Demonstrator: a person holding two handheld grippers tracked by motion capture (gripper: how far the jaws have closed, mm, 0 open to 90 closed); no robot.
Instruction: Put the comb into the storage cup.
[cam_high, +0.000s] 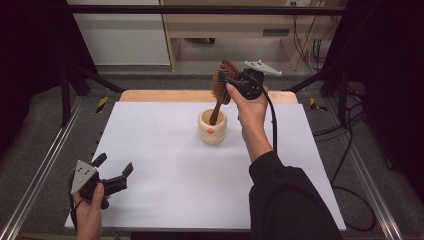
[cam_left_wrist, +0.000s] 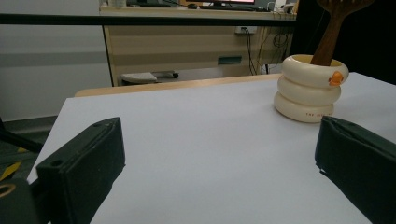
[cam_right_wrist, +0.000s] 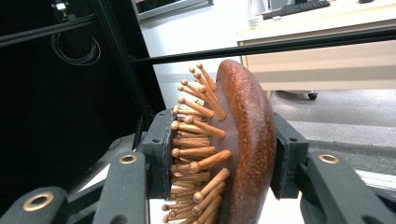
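Note:
A wooden hairbrush (cam_high: 221, 82) stands tilted with its handle down in a cream ringed cup (cam_high: 212, 127) at the middle of the white table. My right gripper (cam_high: 227, 81) is shut on the brush's head; in the right gripper view one jaw presses the wooden bristle pins and the other the rounded back of the hairbrush (cam_right_wrist: 245, 140). My left gripper (cam_high: 116, 169) rests open near the table's front left corner, held by a hand, nothing between its jaws. In the left gripper view the cup (cam_left_wrist: 310, 88) with an orange mark stands ahead on the right, the brush handle (cam_left_wrist: 328, 44) rising from it.
The white table top (cam_high: 165, 165) has a wooden strip along its far edge. Metal rails run along both sides, with black frame bars and cables beyond. A wooden desk (cam_high: 240, 25) stands behind the table.

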